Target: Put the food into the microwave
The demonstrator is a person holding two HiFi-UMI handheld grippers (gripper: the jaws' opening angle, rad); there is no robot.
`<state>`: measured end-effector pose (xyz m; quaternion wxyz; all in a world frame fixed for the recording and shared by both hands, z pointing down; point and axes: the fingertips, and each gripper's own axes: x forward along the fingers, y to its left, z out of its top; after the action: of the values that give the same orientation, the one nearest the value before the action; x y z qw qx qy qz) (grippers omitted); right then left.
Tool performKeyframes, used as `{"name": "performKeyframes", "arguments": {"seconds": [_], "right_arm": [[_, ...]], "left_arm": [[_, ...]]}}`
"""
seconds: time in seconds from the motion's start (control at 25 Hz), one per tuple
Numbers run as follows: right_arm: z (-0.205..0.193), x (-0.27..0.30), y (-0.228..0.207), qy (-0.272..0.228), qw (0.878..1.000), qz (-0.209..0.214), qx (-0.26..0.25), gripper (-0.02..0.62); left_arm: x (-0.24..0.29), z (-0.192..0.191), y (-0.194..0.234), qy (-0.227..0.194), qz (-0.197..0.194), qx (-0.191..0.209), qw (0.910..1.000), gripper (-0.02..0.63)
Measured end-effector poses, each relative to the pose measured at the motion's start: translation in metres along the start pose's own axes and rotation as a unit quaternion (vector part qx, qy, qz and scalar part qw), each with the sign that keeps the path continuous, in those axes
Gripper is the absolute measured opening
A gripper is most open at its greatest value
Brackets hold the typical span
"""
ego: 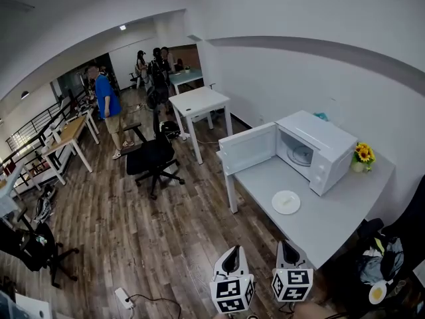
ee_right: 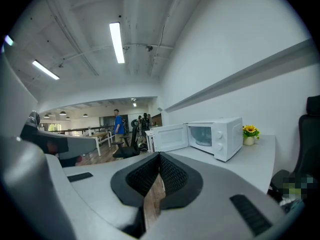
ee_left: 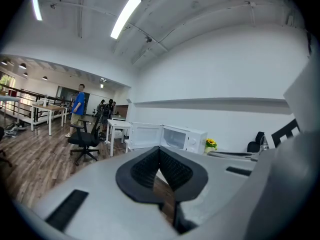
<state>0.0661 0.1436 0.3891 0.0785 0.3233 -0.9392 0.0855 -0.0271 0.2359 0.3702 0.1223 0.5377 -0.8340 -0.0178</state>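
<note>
The food (ego: 286,203) is a small pale item on a white plate (ego: 276,197); we cannot tell more about it from the head view. The plate sits on the grey tabletop (ego: 332,221), near the front of the microwave (ego: 322,145) and apart from it. The white microwave stands on the same tabletop with its door (ego: 247,148) swung wide open to the left, and its glass turntable (ego: 301,154) shows inside the cavity. Beside the microwave, on its far side from the door, we see a small pot of sunflowers (ego: 362,157).

Both grippers hang well short of the plate, at the near edge of the tabletop. The left gripper (ego: 232,252) is over the wooden floor (ego: 133,238), just off the tabletop corner. Its fingers (ee_left: 142,166) are clenched, tips meeting, with nothing between them. The right gripper (ego: 287,248) is just beside it, and its fingers (ee_right: 175,173) are likewise closed on nothing. Both gripper views look towards the open microwave.

Farther out, a black office chair (ego: 151,158) stands on the floor beyond a white table (ego: 199,102). A person in a blue shirt (ego: 106,102) stands deeper in the room.
</note>
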Motion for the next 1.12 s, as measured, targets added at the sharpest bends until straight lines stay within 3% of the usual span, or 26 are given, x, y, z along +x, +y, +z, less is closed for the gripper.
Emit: {"name": "performKeyframes", "arguments": {"seconds": [0.8, 1.12], "right_arm": [[-0.002, 0.069, -0.042, 0.017, 0.999, -0.041, 0.006, 0.015], [-0.003, 0.123, -0.051, 0.016, 0.998, -0.065, 0.011, 0.015]], "left_arm": [[0.092, -0.002, 0.006, 0.024, -0.034, 0.002, 0.9991, -0.005], [0.151, -0.002, 0.019, 0.027, -0.061, 0.001, 0.9978, -0.005]]}}
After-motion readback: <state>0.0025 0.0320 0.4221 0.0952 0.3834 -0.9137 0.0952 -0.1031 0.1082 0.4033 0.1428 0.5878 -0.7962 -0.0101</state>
